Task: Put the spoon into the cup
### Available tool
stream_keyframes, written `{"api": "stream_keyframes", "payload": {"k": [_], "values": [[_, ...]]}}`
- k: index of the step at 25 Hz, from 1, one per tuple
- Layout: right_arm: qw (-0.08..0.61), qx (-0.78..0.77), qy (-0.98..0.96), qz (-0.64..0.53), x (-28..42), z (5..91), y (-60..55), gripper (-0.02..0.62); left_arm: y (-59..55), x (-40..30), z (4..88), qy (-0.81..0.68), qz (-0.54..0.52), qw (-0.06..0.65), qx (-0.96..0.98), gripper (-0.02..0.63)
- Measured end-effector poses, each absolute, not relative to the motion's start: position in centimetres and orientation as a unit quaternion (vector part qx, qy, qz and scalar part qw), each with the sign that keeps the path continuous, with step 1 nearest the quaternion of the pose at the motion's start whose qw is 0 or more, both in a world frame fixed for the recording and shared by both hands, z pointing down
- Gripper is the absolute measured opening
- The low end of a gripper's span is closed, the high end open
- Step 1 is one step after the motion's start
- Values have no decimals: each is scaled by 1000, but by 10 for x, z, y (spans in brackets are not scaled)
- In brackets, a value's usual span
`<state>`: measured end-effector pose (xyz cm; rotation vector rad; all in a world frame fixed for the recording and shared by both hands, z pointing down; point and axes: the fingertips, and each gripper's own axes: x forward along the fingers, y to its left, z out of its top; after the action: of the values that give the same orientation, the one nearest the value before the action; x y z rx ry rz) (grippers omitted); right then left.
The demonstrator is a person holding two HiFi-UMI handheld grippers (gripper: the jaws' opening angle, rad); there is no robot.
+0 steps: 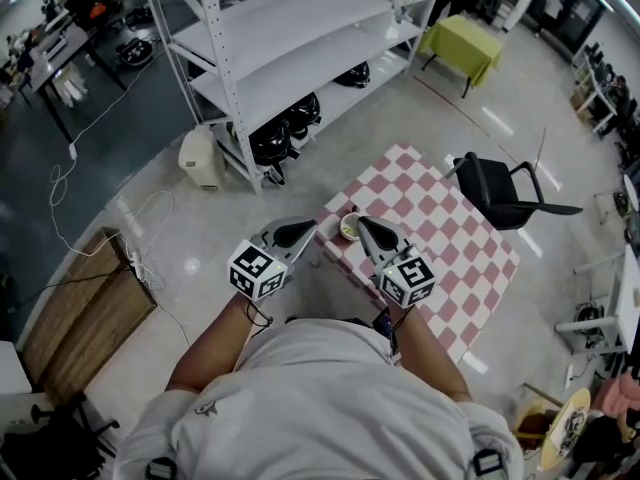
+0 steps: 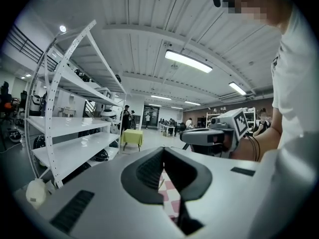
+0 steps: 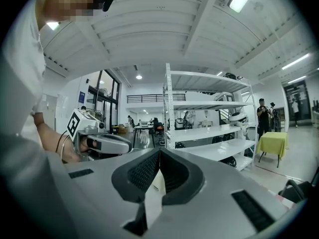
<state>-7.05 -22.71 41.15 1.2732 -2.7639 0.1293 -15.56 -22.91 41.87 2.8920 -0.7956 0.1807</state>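
My left gripper [image 1: 312, 227] and right gripper [image 1: 363, 222] both have their jaws together, with nothing between them. The cup [image 1: 349, 228] stands on the near corner of the pink-checked table [image 1: 455, 238], with the left gripper's tip at its 9 o'clock and the right's at 3. I cannot make out the spoon.

table [image 1: 460, 253]: pink-and-white check
cup [image 1: 349, 228]: pale, yellowish inside
shelf [image 1: 290, 28]: white
chair [image 1: 500, 193]: black
far cloth [image 1: 462, 40]: yellow-green
fingers [image 2: 149, 172]: black pads, grey shells
floor [image 1: 180, 218]: pale grey
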Motion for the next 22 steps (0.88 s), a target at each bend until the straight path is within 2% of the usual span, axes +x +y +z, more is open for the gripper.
{"api": "stream_keyframes", "payload": {"k": [16,22], "values": [[38,369,-927,52,14,419,-172,34,-177,-66,428,-312,79,70,944,14],[37,348,-935,55,34,427,-138,34,-138,-55,423,-359,59,55,930,14]]}}
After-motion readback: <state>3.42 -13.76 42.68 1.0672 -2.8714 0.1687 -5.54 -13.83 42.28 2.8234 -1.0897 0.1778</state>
